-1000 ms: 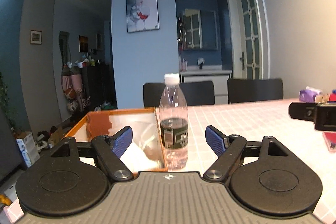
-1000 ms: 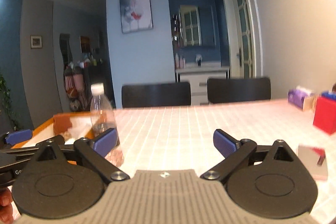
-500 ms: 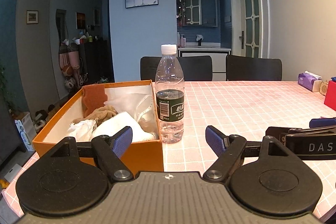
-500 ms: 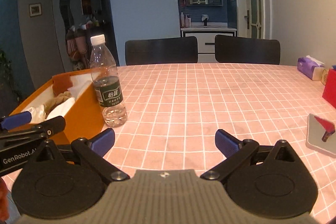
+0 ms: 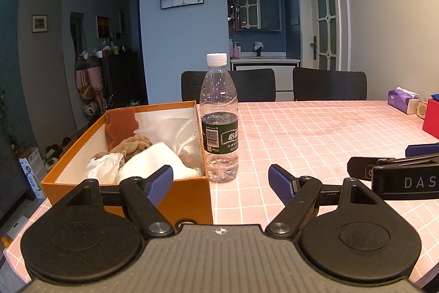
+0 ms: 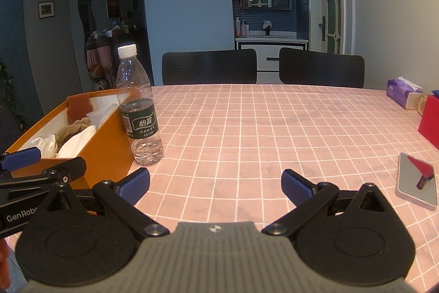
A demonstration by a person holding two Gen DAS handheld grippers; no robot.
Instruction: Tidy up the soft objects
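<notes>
Pink checked table stretches ahead. My left gripper and right gripper hover wide open, both empty. Soft cloths, possibly towels, lie in the orange box beside a water bottle.

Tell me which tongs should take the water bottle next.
Left. The left tongs are open with the water bottle straight ahead between them, beside the orange box. The right tongs, also open, face bare tablecloth.
</notes>
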